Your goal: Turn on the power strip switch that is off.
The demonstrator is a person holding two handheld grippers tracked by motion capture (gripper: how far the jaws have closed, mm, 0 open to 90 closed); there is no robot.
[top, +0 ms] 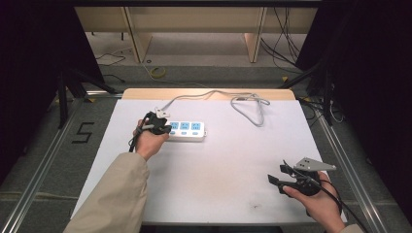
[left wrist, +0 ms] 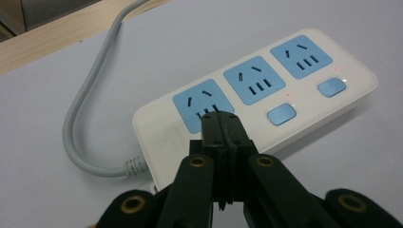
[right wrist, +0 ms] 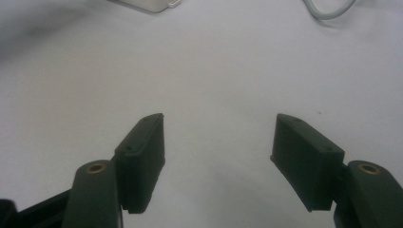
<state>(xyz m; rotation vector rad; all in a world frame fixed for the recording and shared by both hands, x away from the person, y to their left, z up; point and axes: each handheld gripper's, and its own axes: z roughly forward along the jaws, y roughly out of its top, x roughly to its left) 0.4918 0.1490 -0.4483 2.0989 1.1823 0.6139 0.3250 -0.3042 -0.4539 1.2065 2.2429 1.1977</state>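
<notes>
Left claw point(left wrist: 221, 118), jaws together, presses the white three-socket power strip point(left wrist: 285, 90) near the surface's far edge; right claw point(right wrist: 218, 156) apart, idle; nothing plugged in.

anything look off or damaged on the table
Nothing stands out. The power strip lies flat and intact on the white table, its cable loosely looped behind. The left claw is shut over its end socket.

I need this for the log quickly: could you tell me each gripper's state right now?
Left gripper: closed, empty, tips over the power strip.
Right gripper: open, empty, above the table.
</notes>
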